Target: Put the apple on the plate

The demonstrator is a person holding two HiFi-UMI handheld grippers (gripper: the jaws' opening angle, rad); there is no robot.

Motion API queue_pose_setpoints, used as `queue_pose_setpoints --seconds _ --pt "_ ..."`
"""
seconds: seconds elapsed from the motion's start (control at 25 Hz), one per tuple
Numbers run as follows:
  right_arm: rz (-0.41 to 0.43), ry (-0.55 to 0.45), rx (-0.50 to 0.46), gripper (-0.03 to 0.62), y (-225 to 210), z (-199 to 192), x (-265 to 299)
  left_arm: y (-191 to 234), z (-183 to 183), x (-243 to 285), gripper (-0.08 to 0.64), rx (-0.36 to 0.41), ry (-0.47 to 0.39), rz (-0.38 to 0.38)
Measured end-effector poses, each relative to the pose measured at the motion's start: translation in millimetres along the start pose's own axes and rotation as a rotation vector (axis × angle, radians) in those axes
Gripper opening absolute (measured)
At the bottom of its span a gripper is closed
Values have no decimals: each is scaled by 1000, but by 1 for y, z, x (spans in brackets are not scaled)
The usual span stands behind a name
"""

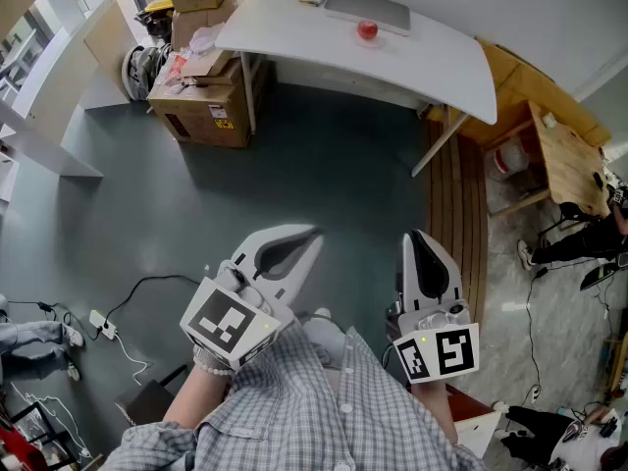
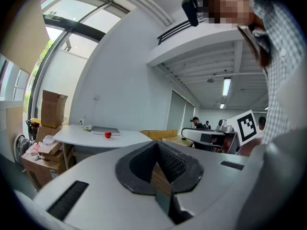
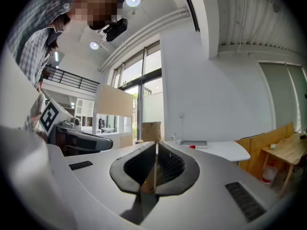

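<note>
A small red apple (image 1: 367, 29) sits on the white table (image 1: 294, 32) far ahead of me, in front of a flat grey laptop-like slab (image 1: 368, 10). It also shows as a tiny red dot in the left gripper view, apple (image 2: 108, 134), and the right gripper view, apple (image 3: 192, 147). I cannot make out a plate at this distance. My left gripper (image 1: 306, 235) and right gripper (image 1: 417, 235) are held close to my body above the grey floor, well short of the table. Both are shut with nothing between the jaws.
Cardboard boxes (image 1: 208, 106) are stacked left of the table. A wooden desk (image 1: 564, 155) stands at the right, with wooden planks (image 1: 456, 204) on the floor beside the table leg. A power strip and cables (image 1: 103, 324) lie at the lower left. A seated person (image 1: 579, 243) is at the right.
</note>
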State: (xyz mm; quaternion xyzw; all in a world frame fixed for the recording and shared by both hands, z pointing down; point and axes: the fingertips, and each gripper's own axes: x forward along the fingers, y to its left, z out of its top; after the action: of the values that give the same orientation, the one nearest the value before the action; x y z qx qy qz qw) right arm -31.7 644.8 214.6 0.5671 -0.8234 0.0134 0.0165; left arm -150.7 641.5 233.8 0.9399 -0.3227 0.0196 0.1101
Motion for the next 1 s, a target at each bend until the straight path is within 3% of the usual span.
queue_pose_setpoints --seconds 0.64,1.0 --pt "-1 -20 59 31 12 1 16 22 0 -19 8 -2 -14 23" --pt "-35 -26 33 31 35 -1 30 47 -5 -44 8 10 -27 17"
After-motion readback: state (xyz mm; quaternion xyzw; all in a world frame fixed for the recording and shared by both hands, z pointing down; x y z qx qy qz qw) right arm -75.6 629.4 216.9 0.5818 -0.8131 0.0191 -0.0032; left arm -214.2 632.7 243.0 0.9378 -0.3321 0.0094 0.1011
